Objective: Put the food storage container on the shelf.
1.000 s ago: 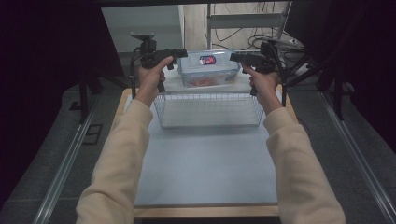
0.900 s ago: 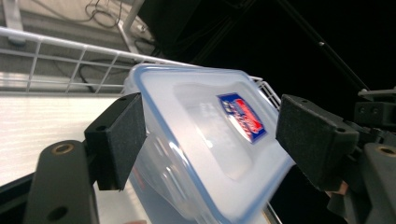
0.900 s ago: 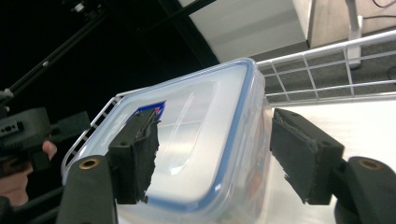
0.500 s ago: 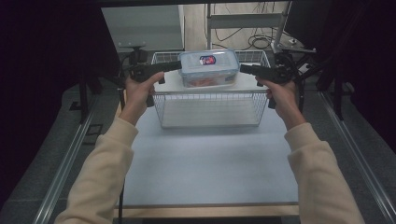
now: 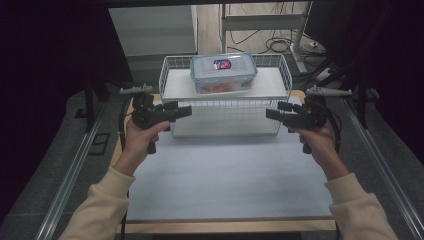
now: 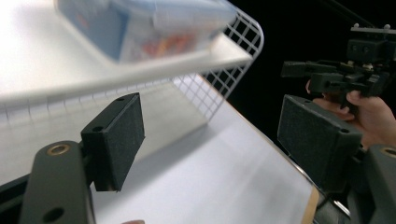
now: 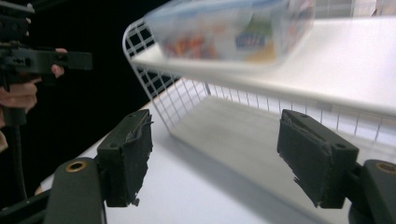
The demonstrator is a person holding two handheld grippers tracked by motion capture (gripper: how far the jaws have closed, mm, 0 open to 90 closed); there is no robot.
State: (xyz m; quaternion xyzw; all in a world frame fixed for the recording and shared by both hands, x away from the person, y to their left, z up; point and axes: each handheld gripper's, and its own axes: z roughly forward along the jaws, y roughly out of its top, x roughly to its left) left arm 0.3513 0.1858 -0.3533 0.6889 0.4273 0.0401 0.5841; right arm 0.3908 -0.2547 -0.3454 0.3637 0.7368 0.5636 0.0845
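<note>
High view: grippers (image 5: 182, 111) (image 5: 274, 112) flanking basket (image 5: 225, 118) front

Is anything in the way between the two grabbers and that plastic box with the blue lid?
Yes. The clear plastic box with the blue lid sits on a white board across the white wire basket. The left gripper and right gripper are lower, so the basket's wire front stands between.
</note>
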